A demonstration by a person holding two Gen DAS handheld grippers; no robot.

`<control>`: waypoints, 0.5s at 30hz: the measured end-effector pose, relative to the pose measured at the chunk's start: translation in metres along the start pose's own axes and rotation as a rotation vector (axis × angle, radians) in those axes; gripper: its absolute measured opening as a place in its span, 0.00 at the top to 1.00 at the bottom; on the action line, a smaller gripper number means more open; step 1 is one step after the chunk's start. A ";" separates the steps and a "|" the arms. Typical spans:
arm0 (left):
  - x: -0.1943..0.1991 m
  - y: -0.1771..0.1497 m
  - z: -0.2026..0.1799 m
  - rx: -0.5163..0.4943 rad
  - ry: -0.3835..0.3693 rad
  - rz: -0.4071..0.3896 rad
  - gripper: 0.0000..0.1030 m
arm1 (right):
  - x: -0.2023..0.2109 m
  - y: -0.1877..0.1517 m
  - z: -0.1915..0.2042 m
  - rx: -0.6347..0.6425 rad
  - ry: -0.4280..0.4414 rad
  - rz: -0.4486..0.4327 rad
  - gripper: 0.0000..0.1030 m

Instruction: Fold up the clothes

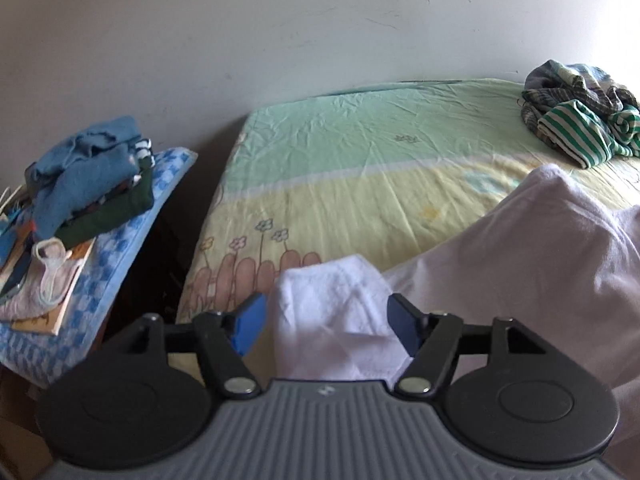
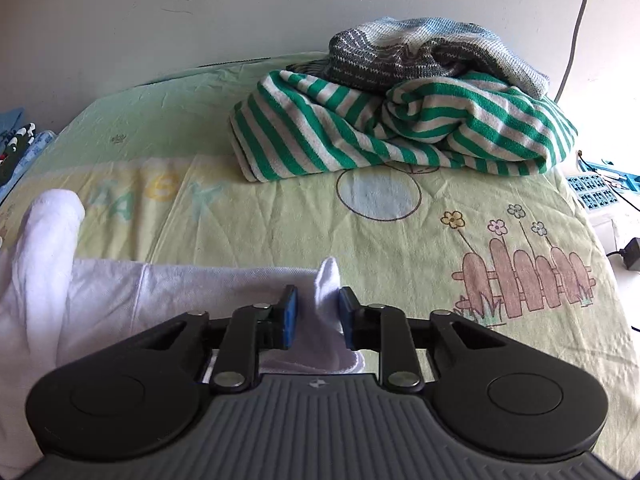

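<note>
White garment running off frame at the left, left claw spread wide around its fold without pressing, right claw angled down at the bed, nearly closed around a corner, contact unclear.

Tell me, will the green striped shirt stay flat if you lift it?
Probably not. The green striped shirt lies crumpled in soft rolls, so it would likely droop and unfold. It looks like light knit, likely easy to lift, though the grey sweater lying on it might drag along.

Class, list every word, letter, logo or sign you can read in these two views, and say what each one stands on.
"A 6 K": pale letters on the bedsheet, partly faded; the first letter is unclear.
Small white emblem on the right gripper body: no letters to read.
The same emblem on the left gripper body: no letters to read.
Nothing else is legible.
</note>
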State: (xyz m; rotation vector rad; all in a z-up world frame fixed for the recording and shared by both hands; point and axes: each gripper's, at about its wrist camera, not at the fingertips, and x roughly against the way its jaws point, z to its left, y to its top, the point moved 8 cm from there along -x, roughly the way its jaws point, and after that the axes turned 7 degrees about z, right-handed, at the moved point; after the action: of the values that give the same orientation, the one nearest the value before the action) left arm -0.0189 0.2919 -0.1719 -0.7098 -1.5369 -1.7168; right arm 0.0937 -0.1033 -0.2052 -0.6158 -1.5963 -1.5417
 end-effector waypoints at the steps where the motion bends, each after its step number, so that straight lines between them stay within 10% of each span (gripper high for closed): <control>1: -0.003 -0.004 0.000 0.010 -0.002 0.015 0.27 | 0.000 0.000 -0.001 -0.005 0.002 -0.002 0.83; 5: -0.014 -0.012 -0.008 0.028 -0.034 0.067 0.37 | 0.000 0.001 -0.003 -0.023 0.007 -0.005 0.90; 10: -0.016 0.000 -0.024 0.029 -0.020 0.041 0.95 | 0.013 0.011 -0.010 -0.080 0.035 -0.044 0.98; 15: -0.005 0.048 -0.023 0.011 0.042 -0.064 0.96 | 0.054 0.052 -0.026 -0.126 0.041 -0.171 0.99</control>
State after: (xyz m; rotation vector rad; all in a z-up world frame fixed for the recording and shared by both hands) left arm 0.0237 0.2683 -0.1506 -0.6206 -1.5541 -1.7579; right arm 0.1112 -0.1316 -0.1335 -0.5231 -1.5629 -1.7805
